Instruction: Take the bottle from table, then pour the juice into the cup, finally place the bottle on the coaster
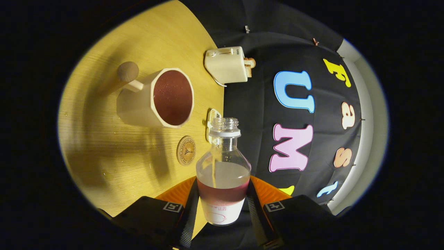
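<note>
I take the cup as my landmark. The largest thing I see is the wooden table (104,146), pale yellow with visible grain, tipped in my view so that its far edge runs past the cup on the side of the booth wall. The cup (159,99) stands on that table, a cream, faceted mug with a knob-ended handle (127,72) sticking out on the side away from the bottle; its mouth faces me and I can see dark red juice inside.

Next in size, the bottle (223,170) sits nearer to me than the cup, between my fingers. It is clear glass or plastic with an open, threaded neck and no cap, a pale label low on its body, and a band of red juice low in it below a cloudy stretch. My gripper (222,205) is closed around the bottle's lower body, with a finger pressed on each flank, so I read it as holding the bottle.

Beyond the cup, near the table's far edge, stands a cream toaster (225,64) with toast poking out of it.

Between the cup and the bottle lies the round coaster (186,150), flat on the table with nothing on it. Just past it, toward the table edge behind the bottle's neck, is a small pale object (212,118) I cannot identify.
</note>
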Demonstrator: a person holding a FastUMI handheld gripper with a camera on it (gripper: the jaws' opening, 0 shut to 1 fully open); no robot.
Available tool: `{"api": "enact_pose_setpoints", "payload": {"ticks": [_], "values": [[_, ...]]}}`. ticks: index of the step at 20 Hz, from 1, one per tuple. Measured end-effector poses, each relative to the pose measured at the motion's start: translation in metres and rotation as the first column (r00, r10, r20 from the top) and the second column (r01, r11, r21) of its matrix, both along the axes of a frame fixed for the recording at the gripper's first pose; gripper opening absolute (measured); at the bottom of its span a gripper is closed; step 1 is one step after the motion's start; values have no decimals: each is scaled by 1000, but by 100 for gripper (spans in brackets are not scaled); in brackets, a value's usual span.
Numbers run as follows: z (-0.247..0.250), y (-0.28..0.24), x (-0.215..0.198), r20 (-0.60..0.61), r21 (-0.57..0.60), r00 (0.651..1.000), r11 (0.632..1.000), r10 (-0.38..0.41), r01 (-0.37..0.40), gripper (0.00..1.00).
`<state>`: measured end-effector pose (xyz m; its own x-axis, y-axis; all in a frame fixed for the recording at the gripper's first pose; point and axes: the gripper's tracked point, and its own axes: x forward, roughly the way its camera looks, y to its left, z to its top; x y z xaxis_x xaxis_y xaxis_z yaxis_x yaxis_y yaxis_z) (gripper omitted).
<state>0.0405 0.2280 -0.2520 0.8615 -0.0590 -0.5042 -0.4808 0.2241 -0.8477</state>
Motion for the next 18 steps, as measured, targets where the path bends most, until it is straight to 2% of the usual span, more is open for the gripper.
{"api": "enact_pose_setpoints", "payload": {"ticks": [18], "values": [[-1, 9, 8, -17, -167, 994, 979, 113, -114, 70]]}}
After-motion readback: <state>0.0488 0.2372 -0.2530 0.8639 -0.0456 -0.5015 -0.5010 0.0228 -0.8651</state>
